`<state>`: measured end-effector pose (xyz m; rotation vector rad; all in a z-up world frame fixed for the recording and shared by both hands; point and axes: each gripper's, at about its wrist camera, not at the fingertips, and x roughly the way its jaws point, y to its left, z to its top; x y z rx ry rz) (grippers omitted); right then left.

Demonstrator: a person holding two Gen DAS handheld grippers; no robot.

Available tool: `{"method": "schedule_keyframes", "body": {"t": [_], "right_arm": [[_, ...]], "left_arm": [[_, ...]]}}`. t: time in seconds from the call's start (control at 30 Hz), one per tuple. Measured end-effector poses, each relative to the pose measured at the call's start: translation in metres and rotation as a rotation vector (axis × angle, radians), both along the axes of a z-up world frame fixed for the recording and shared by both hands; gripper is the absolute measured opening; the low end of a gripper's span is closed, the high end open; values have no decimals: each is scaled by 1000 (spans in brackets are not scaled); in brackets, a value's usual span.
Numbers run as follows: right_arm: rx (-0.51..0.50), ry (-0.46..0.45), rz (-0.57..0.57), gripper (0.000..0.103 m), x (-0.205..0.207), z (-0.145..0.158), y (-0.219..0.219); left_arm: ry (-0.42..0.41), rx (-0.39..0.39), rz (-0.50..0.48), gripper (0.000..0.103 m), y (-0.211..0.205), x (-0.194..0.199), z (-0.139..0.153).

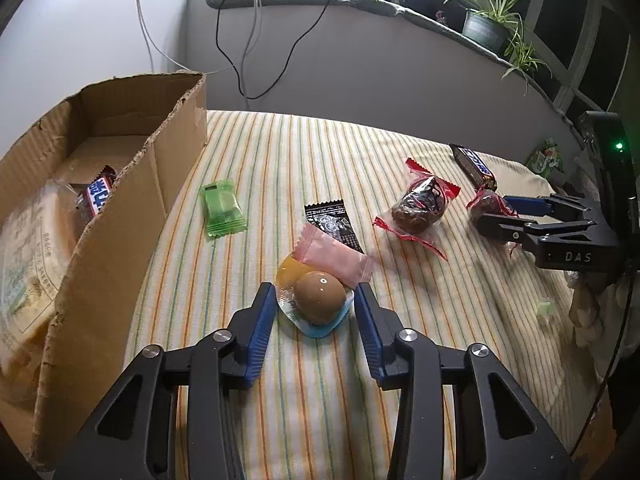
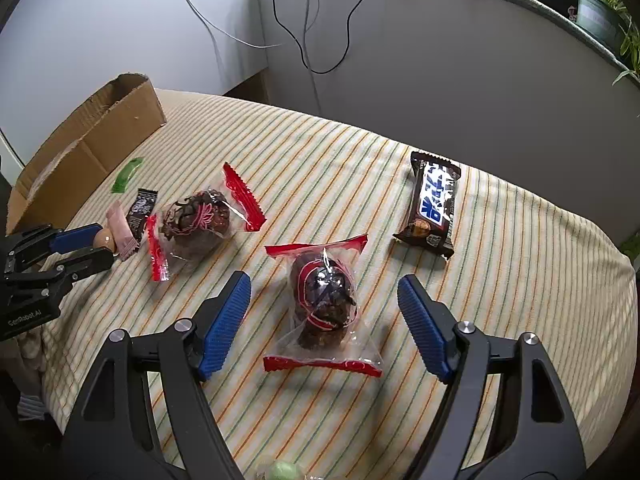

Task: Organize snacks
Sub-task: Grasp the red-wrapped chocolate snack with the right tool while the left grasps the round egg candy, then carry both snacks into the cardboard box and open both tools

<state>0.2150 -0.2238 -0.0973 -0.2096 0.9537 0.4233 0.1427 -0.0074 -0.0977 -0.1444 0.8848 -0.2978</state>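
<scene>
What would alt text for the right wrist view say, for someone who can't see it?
The right gripper hangs open around a clear, red-edged packet holding a dark round snack on a striped cloth. Beyond lie a second such packet, a brown chocolate bar and a cardboard box; the left gripper brackets a brown egg-shaped snack.

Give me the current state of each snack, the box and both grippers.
Left gripper: open, fingers either side of the packed egg.
Packed egg: on the cloth, sealed.
Right gripper: open, straddling the near cake bag.
Near cake bag: lying sealed, not gripped.
Far cake bag: lying sealed.
Chocolate bar: flat, wrapped.
Pink candy: leaning on the egg.
Green candy: flat.
Cardboard box: open-topped, some snacks inside.
</scene>
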Motion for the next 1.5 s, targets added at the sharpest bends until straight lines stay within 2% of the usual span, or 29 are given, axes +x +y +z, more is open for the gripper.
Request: {"method": "schedule_keyframes", "body": {"t": [0.07, 0.17, 0.27, 0.4, 0.87, 1.03, 1.5], "right_arm": [[0, 10, 1, 68, 2, -2, 1], [-3, 22, 1, 65, 4, -6, 3], [0, 40, -3, 42, 6, -9, 3], [6, 41, -13, 38, 4, -7, 0], [32, 5, -31, 36, -13, 9, -10], [33, -24, -23, 36, -21, 21, -8], [54, -105, 53, 36, -37, 64, 40]], "left_arm": [[0, -1, 0, 38, 0, 0, -1], [-3, 5, 0, 38, 0, 0, -1], [-8, 7, -2, 37, 0, -1, 0], [-19, 19, -7, 35, 0, -4, 2], [-58, 22, 4, 33, 7, -26, 13], [-93, 2, 17, 33, 16, -35, 26], [-186, -21, 92, 33, 59, -57, 56]]}}
